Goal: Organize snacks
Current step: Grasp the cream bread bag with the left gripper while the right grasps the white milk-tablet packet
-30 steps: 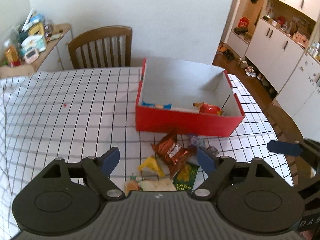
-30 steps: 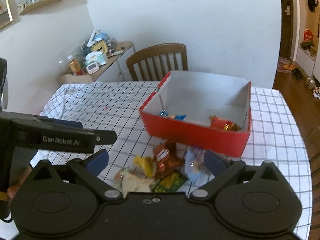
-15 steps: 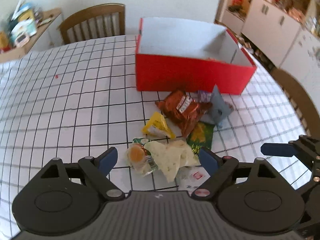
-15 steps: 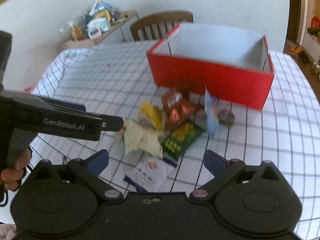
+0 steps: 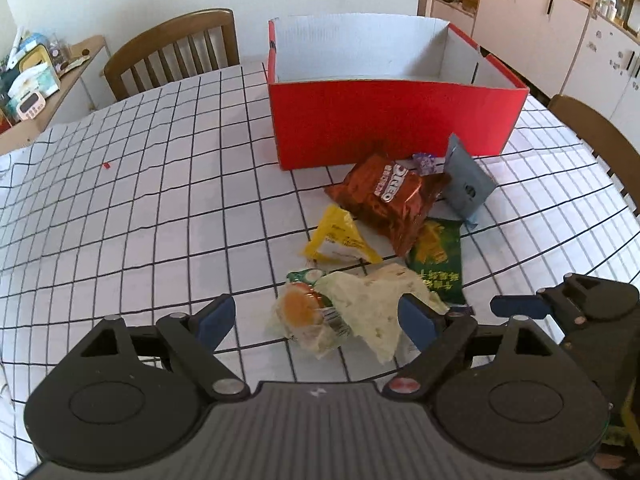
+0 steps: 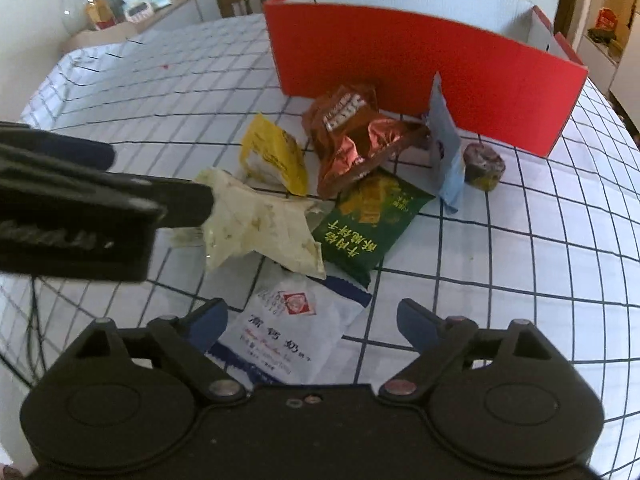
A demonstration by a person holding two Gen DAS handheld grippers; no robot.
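Snacks (image 6: 360, 152) lie heaped on the checked table (image 5: 120, 208) just before the red box (image 5: 384, 120), as left gripper (image 5: 316, 318) hovers, fingers spread, astride a pale packet (image 5: 360, 312) and right gripper (image 6: 308, 320), jaws just narrowing yet unclamped, straddles a white sachet (image 6: 292, 320), apparently for boxing.

Home dining area, from what I see. My surface (image 5: 120, 208) wears a white tablecloth with a black grid, wooden slat-back chair (image 5: 176, 52) pushed in at the far side, a second wooden chair (image 5: 592, 128) at the right edge. White cupboards (image 5: 532, 20) with dark handles along the right wall, jars and small household items on top. Low sideboard (image 5: 52, 92) by the left wall, cluttered with packets and a small white clock. Wood floor, doorway (image 6: 566, 0) beyond. Domestic clutter, no lab or shop fittings.
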